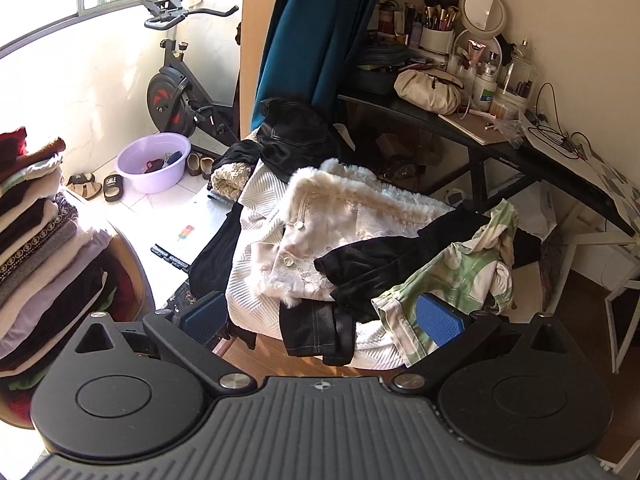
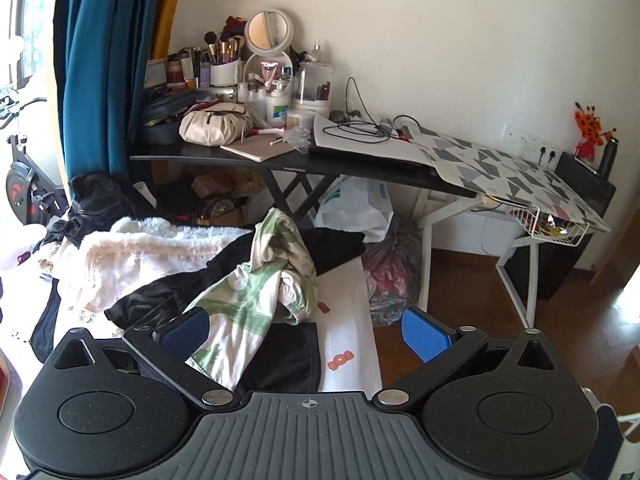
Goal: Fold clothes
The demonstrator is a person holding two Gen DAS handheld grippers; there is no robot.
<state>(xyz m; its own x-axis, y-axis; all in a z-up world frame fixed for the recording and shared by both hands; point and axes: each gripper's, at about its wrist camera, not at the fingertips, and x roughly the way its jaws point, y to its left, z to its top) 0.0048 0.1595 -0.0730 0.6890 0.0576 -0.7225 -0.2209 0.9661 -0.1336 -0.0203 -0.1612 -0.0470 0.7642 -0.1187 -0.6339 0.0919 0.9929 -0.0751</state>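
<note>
Both grippers hang just short of the near edge of the pile, nothing in either. Left gripper (image 1: 324,316): fingers spread wide, blue pads apart, empty; its right pad sits just in front of the hem of the green-and-white garment (image 1: 452,276). Right gripper (image 2: 308,330): also spread wide, empty; the same garment (image 2: 256,292) drapes down between its fingers, but contact can't be told from this view.

The clothes lie heaped on a white table (image 2: 352,320), w/ a bare strip along its right edge. At the near edge a dark denim piece (image 1: 316,332) hangs over. On top of it, the green-and-white garment, crumpled, w/ a black garment (image 1: 372,264) tangled under and beside it. Further in, toward the left, a cream coat w/ fur trim (image 1: 320,216). At the far end, a black leather jacket (image 1: 296,136), bunched.

Off to the left, separate from the heap, a tall stack of folded clothes (image 1: 36,240).

Progress, as a judgement: well under way. The stack says a lot is done, but about five pieces are left unfolded, none laid flat yet. The green-and-white one, on top and nearest both grippers, looks like the next pick; it will need pulling clear of the black piece first.

Beyond the pile: a cluttered black desk (image 2: 280,160), a teal curtain (image 2: 100,64).
</note>
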